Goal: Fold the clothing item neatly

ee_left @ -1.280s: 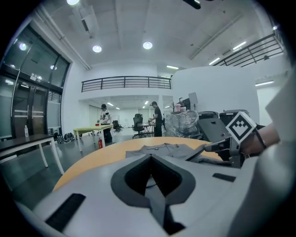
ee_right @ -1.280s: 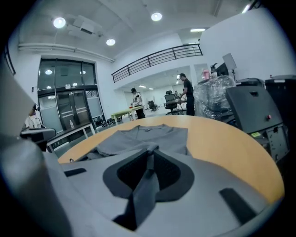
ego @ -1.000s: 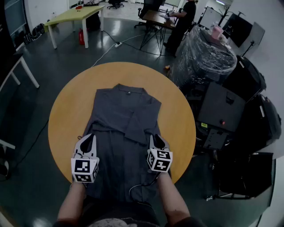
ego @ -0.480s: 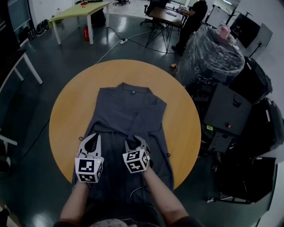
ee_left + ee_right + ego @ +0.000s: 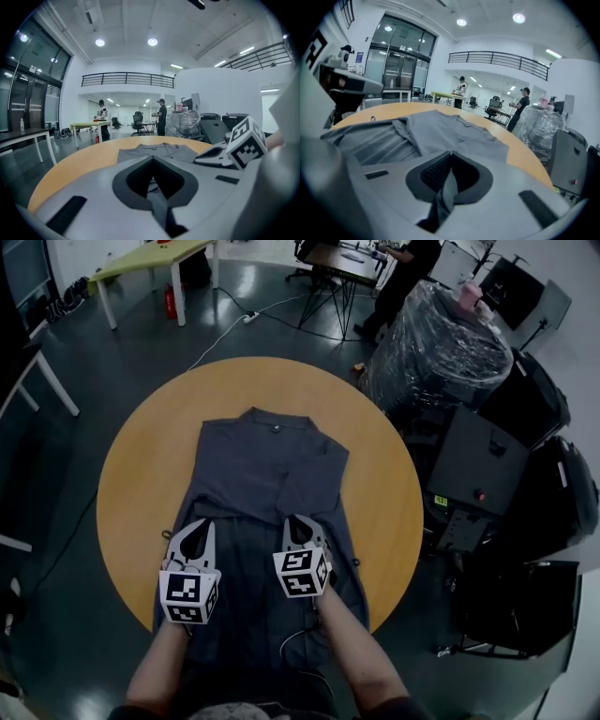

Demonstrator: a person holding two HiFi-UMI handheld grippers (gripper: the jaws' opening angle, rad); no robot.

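Head view: the shirt (image 5: 267, 465) lies on the worktop (image 5: 141, 484), long axis running away from you, collar far. Your left tongs (image 5: 194, 532) and right tongs (image 5: 300, 524) sit abreast on its near half.
Left gripper view: clamped on a fabric fold.
Right gripper view: jaws closing, fabric between them.

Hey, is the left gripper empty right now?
No, the left gripper is shut on a fold of the gray shirt, seen between its jaws.
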